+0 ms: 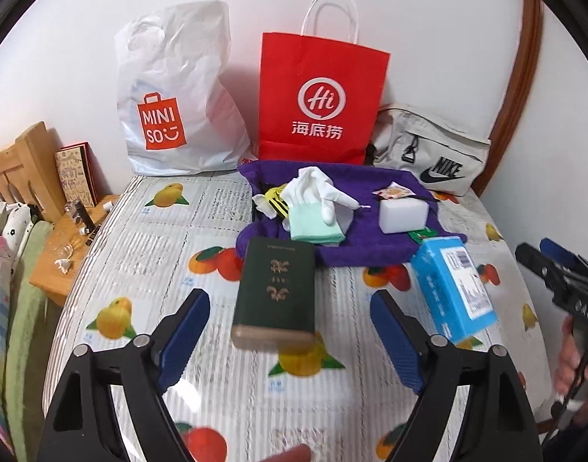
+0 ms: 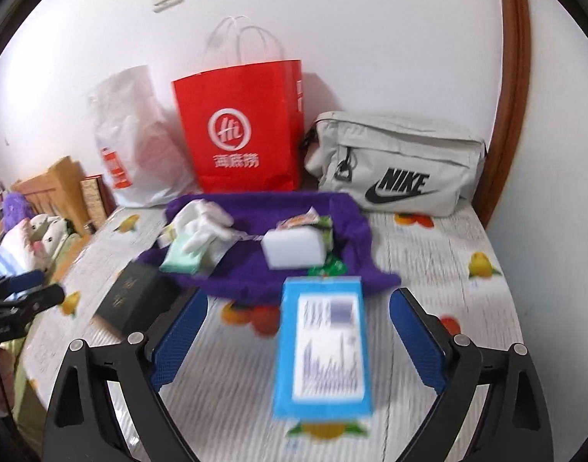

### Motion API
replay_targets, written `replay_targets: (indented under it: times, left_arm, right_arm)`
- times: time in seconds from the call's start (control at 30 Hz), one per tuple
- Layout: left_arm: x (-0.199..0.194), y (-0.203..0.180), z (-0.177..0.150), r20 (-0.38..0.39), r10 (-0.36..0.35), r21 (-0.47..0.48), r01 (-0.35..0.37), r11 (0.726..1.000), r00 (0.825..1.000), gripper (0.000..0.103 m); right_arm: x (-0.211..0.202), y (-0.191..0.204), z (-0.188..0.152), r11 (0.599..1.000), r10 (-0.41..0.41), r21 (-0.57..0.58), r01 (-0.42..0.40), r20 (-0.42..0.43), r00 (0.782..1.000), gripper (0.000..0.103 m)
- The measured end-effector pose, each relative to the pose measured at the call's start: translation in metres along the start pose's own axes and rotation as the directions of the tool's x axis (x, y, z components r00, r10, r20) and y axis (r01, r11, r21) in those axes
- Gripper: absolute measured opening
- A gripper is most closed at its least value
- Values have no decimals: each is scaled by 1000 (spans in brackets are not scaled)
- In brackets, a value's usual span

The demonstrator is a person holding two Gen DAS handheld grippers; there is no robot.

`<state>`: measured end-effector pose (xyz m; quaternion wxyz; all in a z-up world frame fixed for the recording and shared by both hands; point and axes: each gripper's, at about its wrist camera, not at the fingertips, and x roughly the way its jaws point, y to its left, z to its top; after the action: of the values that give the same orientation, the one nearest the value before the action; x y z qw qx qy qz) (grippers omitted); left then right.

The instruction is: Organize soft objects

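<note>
Cradling gloves [image 1: 313,188] and sponge [image 1: 404,215], purple towel [image 1: 371,246]; left gripper [image 1: 290,331], right gripper [image 2: 298,338] spread, empty.

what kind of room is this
Most likely a bedroom at home: a wooden headboard with bedding beside the fruit-print table, a bedside stand with small items, and shopping bags against the wall.

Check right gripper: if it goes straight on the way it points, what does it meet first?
Most likely the blue box, which lies between the open jaws of the right gripper, dead ahead on the table. The purple cloth comes after it. Depth is hard to judge here.
</note>
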<state>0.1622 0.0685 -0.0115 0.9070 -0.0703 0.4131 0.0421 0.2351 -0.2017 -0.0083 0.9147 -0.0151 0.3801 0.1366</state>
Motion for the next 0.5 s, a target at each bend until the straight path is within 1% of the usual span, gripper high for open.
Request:
replay_targets:
  times: [0.07, 0.13, 0.17, 0.27, 0.33, 0.37, 0.5]
  left_arm:
    - [-16, -3, -10, 11, -2, -7, 2, 1000, 1000, 85]
    - [-28, -5, -19, 25, -13, -5, 13, 1000, 1000, 92]
    - [-35, -7, -24, 36, -11, -1, 11, 1000, 999, 93]
    - [-49, -10, -35, 52, 7, 16, -8, 1000, 999, 93]
    - [-58, -11, -43, 58, 9, 22, -10, 1000, 998, 93]
    - [-63, -11, -47, 64, 7, 19, -8, 1000, 998, 93]
    - [-77, -13, -59, 84, 11, 15, -13, 1000, 996, 93]
  right_arm:
    - [-16, 8, -13, 1000, 21, -6, -22, -20, 1000, 95]
    - [-31, 16, -25, 999, 34, -10, -34, -20, 999, 95]
    - [-39, 19, -30, 999, 34, -11, -34, -11, 999, 95]
    - [-62, 28, -47, 1000, 6, -9, -6, 12, 1000, 96]
    - [-77, 32, -59, 1000, -24, -1, 24, 28, 999, 101]
    - [-82, 32, -63, 999, -35, 5, 35, 31, 999, 102]
    - [-99, 31, -79, 997, -63, 37, 61, 36, 997, 103]
